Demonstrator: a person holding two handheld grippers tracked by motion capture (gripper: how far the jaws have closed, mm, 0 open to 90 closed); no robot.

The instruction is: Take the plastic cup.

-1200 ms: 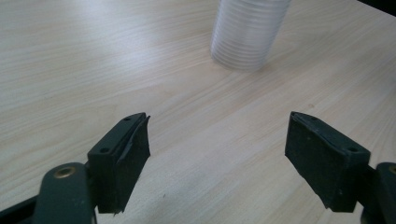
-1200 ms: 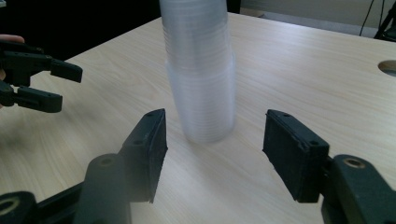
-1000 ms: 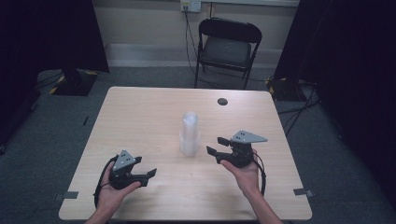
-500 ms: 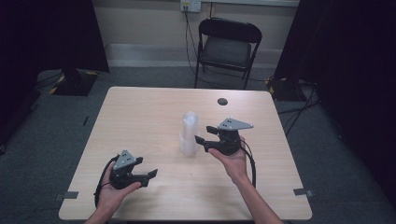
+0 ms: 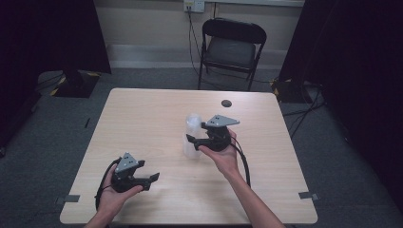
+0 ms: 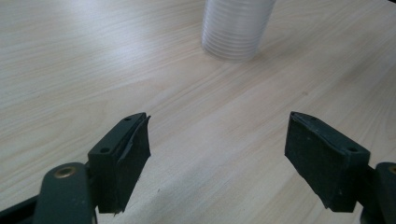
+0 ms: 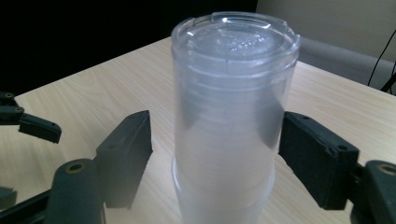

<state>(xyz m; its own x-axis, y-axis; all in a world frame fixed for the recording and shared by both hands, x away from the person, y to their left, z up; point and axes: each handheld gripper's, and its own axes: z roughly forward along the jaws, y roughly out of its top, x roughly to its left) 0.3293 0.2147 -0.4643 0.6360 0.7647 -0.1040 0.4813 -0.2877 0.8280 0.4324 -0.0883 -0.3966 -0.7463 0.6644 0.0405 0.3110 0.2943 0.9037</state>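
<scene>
A tall stack of clear plastic cups stands upside down near the middle of the wooden table. My right gripper has come up to the stack from the right. In the right gripper view the stack rises between its open jaws, and the right gripper has one jaw on each side without squeezing. My left gripper rests open near the front left of the table, holding nothing. In the left gripper view the left gripper points over bare wood toward the base of the stack.
A small black round thing lies near the table's far edge. A black folding chair stands beyond the table. The other hand's gripper shows at the left of the right gripper view.
My right gripper has moved left and forward to the cup stack and now has its jaws on either side of it. The left gripper has stayed put.
</scene>
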